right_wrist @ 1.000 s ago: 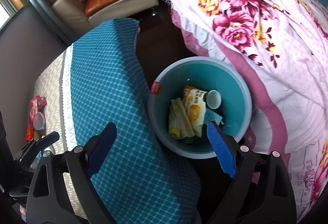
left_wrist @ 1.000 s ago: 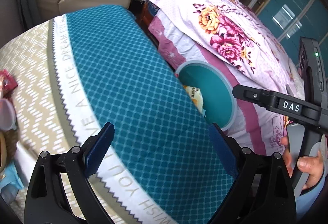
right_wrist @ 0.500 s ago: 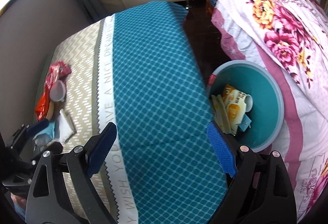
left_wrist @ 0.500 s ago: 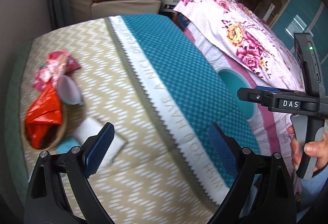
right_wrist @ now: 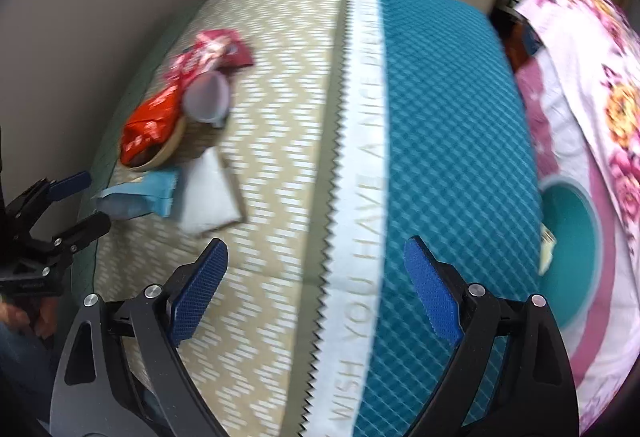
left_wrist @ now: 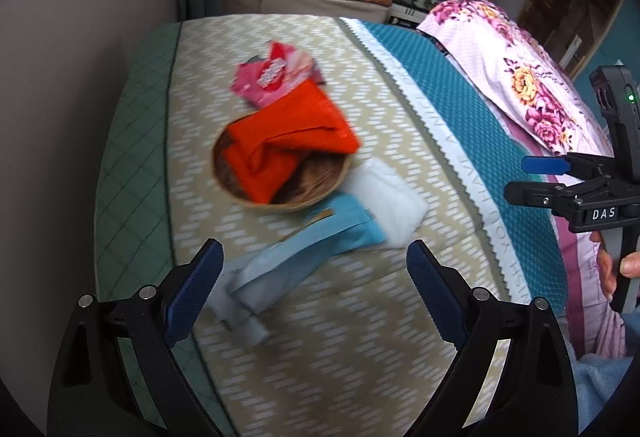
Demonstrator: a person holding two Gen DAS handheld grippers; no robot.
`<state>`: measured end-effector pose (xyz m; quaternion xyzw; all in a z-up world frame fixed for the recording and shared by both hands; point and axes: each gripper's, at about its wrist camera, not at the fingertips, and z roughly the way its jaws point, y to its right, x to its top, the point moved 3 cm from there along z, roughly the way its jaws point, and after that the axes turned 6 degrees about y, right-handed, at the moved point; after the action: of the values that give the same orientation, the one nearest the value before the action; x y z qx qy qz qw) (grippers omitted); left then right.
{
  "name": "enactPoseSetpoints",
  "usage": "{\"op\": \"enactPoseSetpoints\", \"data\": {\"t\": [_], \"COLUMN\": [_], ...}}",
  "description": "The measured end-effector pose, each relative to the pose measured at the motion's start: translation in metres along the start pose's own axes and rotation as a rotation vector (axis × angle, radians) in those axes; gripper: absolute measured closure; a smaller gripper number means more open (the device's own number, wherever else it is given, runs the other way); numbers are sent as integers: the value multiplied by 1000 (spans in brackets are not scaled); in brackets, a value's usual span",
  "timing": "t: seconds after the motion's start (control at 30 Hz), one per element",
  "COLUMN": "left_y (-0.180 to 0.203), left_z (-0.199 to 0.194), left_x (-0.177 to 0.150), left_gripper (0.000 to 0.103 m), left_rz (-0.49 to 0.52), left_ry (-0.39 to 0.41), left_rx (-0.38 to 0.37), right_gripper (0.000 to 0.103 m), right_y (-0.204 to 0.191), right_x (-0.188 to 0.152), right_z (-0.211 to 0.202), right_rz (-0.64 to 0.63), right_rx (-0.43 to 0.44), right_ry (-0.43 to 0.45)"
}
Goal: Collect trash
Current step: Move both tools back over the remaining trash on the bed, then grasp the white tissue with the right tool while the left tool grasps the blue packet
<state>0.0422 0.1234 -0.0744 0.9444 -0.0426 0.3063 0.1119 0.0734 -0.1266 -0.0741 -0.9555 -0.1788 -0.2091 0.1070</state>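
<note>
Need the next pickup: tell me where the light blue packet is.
In the left wrist view the light blue packet lies on the beige tablecloth, just ahead of the open left gripper, below the wicker bowl and touching the white tissue.

Both the left hand-held gripper (left_wrist: 312, 277) and the right hand-held gripper (right_wrist: 316, 269) point steeply downward, jaws spread wide and holding nothing.

Plenty of bare bedcover (right_wrist: 280, 197) on the beige middle and teal side to move over, but the far-left corner's jammed: basket (left_wrist: 276, 197) with orange bag (left_wrist: 288, 145), red wrappers (left_wrist: 276, 77), blue pack (left_wrist: 304, 249), white pouch (left_wrist: 388, 197) all touching.
</note>
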Motion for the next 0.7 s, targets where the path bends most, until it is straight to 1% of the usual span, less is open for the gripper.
{"op": "enactPoseSetpoints", "data": {"t": [0.07,0.13,0.27,0.3,0.37,0.63,0.67,0.7], "left_y": [-12,-24,-43,-45,-51,-68,-68,-69], "left_z": [-1,-3,-3,-3,-3,-7,-6,-5], "left_x": [-4,-7,-10,-10,-11,-10,-11,-11], "left_gripper": [10,10,10,10,10,10,10,10], "left_rz": [6,3,-29,-33,-37,-70,-67,-65], "left_ry": [19,30,31,30,30,43,38,36], "left_rx": [31,51,23,17,4,-30,-24,-18], "right_gripper": [17,17,18,19,21,22,22,26], "right_y": [-17,-32,-57,-62,-67,-86,-88,-89], "right_x": [2,3,2,3,3,8,8,6], "right_z": [11,20,38,43,51,74,77,79], "right_rz": [-37,-76,-141,-153,-165,-217,-219,-220], "right_rx": [23,28,34,37,47,81,85,90], "right_ry": [-12,-20,-44,-52,-66,-81,-87,-94]}}
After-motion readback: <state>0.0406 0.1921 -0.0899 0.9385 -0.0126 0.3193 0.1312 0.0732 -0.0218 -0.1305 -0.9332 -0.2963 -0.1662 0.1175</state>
